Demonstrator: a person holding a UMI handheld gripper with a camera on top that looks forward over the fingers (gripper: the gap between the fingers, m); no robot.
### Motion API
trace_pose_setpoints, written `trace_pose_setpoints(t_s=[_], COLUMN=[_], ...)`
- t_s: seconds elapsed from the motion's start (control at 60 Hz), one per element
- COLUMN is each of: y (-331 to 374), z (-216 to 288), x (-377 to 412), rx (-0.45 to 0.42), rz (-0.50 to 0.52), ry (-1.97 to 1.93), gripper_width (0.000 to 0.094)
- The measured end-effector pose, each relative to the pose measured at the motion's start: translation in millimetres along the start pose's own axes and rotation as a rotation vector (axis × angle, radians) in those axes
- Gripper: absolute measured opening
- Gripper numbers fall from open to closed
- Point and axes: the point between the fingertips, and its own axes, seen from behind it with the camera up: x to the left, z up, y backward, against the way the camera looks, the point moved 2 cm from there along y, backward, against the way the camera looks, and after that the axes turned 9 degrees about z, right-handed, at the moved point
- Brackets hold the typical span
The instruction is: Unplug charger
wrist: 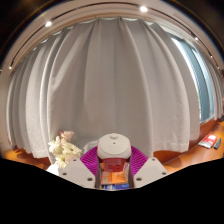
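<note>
1. My gripper [113,172] sits low in the view, its two white fingers [76,170] with magenta pads [91,159] angled in toward each other.
2. Between the pads I see a white charger [113,146] with a rounded top and a reddish-orange patch below it; the pads appear to press on both of its sides, so I read the fingers as pinched on it.
3. I cannot make out the socket or strip it plugs into; the area under the charger is hidden by the fingers.
4. Just beside the left finger stands a small cluster of pale flowers [65,147], resting near the left edge of the wooden desk [190,156].
5. Toward the desk's right edge lies a small flat item with blue and red on it [208,141]; I cannot tell what it is.
6. Beyond everything hangs a long, pleated light-grey curtain [110,75], filling the background, with ceiling lights [143,9] above it.
</note>
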Motion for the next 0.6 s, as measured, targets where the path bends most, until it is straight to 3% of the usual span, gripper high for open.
trace_pose_setpoints(t_s=[0.067,0.133,0.267,0.383,0.433,0.6], y=[4.0,10.9,21.9,55.3,66.7,99.4], z=[26.9,36.6,-74.9,-217.4,-256.2,-336.2], x=[-33.8,-61.1,-135.9,-175.5,-186.2,-199.6], rx=[-0.045,-0.02,0.217,0.463,0.562,0.713], rz=[-0.029,-0.051,-0.133,-0.175,-0.189,-0.209], ry=[0.046,0.055,0.083,0.044,0.03,0.02], gripper_width=[0.0383,0.0395,0.0393,0.0396,0.0396,0.0413])
